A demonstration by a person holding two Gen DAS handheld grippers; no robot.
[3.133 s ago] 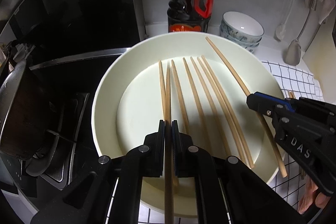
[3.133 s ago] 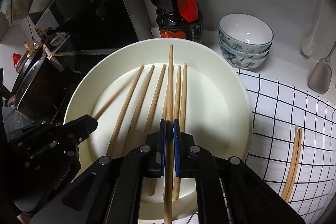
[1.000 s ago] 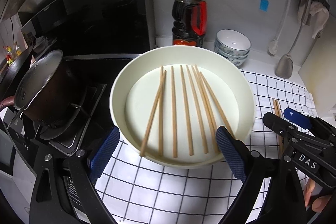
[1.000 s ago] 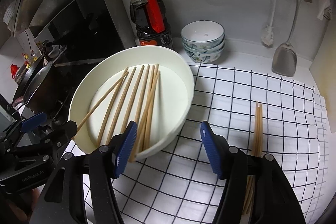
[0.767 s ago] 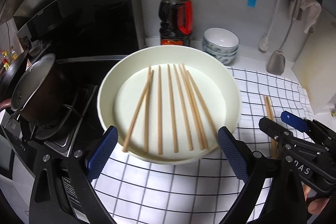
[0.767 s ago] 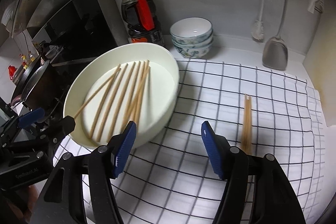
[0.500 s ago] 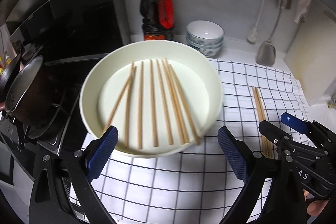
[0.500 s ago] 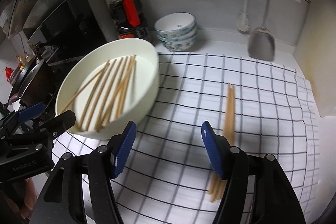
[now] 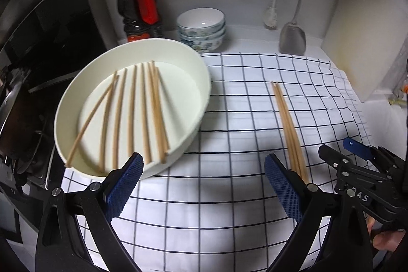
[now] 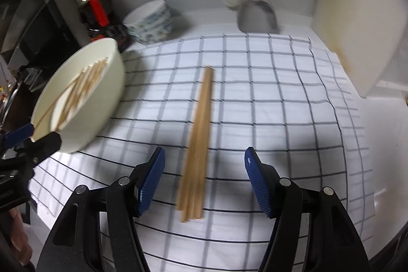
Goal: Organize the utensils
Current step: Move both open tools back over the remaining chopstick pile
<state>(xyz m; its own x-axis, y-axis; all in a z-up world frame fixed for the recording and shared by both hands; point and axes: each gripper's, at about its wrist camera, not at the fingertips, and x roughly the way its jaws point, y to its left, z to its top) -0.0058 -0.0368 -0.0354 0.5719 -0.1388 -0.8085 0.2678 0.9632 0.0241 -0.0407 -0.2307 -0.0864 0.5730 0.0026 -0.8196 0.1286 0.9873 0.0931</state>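
A large white bowl (image 9: 196,83) stands on the left of a checked cloth (image 9: 229,195) and holds several wooden chopsticks (image 9: 132,108). It also shows in the right wrist view (image 10: 102,103). A bundle of chopsticks (image 9: 289,126) lies on the cloth to the right, and shows in the right wrist view (image 10: 200,134). My left gripper (image 9: 204,182) is open and empty above the cloth, between bowl and bundle. My right gripper (image 10: 204,182) is open and empty, with the near end of the bundle between its fingers. The right gripper also shows at the right of the left wrist view (image 9: 357,165).
A dark sauce bottle (image 9: 139,9) and stacked bowls (image 9: 201,27) stand at the back wall. A metal spatula (image 9: 293,35) and a ladle hang there. A white cutting board (image 9: 367,37) leans at the right. A stove with a pot (image 9: 15,103) is on the left.
Both grippers let go of their chopsticks, opened and pulled back from the bowl. Both have swung right; the cloth bundle now lies between the right gripper's fingers.
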